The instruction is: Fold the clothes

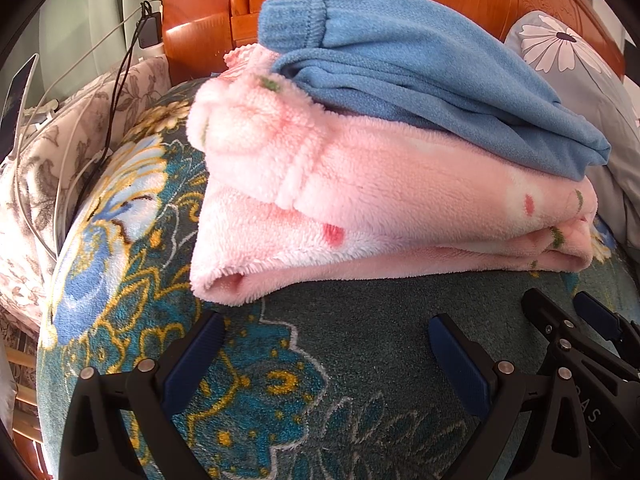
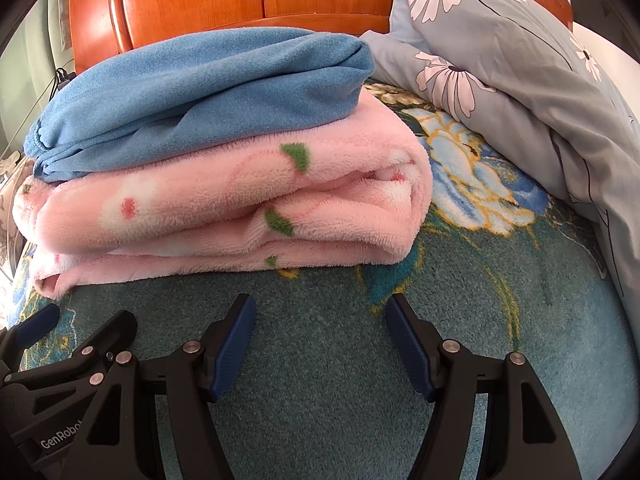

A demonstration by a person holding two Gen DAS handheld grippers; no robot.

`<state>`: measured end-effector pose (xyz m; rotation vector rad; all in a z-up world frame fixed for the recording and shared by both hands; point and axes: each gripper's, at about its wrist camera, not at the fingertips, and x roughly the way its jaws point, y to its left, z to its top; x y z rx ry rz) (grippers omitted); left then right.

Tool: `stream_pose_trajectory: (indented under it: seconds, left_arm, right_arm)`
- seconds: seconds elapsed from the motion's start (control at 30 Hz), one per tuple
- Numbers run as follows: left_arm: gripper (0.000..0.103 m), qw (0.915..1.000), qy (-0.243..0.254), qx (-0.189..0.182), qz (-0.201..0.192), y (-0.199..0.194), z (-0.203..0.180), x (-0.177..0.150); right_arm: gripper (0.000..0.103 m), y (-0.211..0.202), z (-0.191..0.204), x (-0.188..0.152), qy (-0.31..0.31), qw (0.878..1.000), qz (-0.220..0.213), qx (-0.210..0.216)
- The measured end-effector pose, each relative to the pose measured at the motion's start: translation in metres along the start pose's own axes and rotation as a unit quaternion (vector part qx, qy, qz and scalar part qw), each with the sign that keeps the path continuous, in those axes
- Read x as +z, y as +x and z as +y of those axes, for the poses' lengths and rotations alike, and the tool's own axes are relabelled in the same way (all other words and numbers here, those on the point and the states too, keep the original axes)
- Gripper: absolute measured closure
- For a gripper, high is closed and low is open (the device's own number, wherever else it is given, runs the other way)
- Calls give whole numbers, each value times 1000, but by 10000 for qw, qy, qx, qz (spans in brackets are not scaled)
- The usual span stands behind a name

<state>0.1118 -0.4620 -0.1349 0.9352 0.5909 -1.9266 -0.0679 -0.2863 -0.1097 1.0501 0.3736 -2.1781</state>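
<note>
A bed covered by a teal plush blanket with blue and gold flowers (image 2: 500, 280) is seen below an orange wooden headboard (image 2: 240, 0), and a stack of two folded garments is set on it.

The folded pink fleece garment with red and green spots (image 2: 224, 216) is laid on the blanket in front of the headboard, and the folded blue fleece garment (image 2: 200, 96) is stacked directly on top of it. A grey pillow printed with white daisies (image 2: 520, 64) is propped against the headboard just beside the stack. The left gripper (image 1: 326, 356) and the right gripper (image 2: 320, 344) are held over the blanket on the side of the stack away from the headboard, both with jaws spread wide and nothing gripped. White and black cables (image 1: 80, 120) are seen by the headboard's end.
</note>
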Motion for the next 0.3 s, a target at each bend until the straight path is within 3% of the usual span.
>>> stream_pose_trajectory:
  seconds: [0.3]
  left_arm:
    - [0, 10000, 1, 15, -16, -2, -2, 2]
  right_arm:
    - [33, -18, -2, -4, 0, 10000, -4, -4]
